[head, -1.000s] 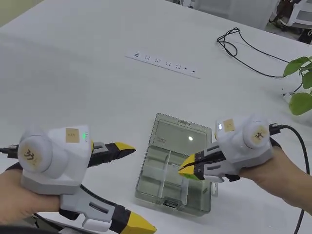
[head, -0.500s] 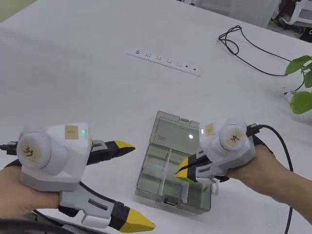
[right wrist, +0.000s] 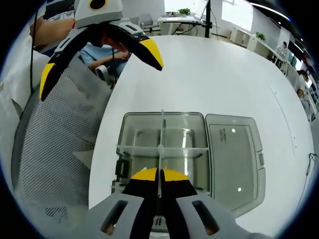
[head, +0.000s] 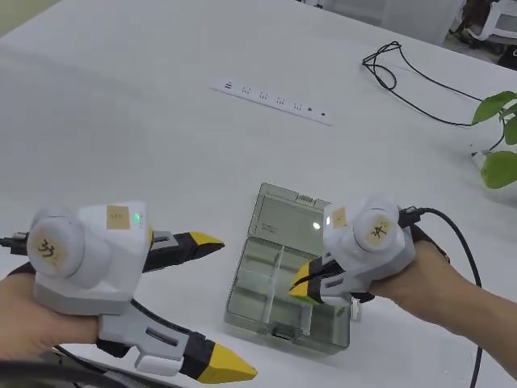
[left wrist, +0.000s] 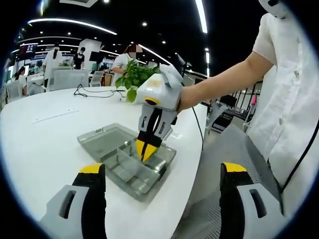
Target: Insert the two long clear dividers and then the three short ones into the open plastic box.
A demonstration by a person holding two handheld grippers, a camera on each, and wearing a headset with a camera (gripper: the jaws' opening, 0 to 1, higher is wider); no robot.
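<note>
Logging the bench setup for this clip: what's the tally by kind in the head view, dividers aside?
Grippers: 2, left gripper and right gripper, which holds a clear divider
Open plastic box: 1
Power strip: 1
Loose black cable: 1
Leafy plant: 1
Total: 6

White bench, sparsely laid.
An open plastic box rests near its front edge, lid laid flat. A white power strip lies well beyond it, and a black cable loops at the far right.
</note>
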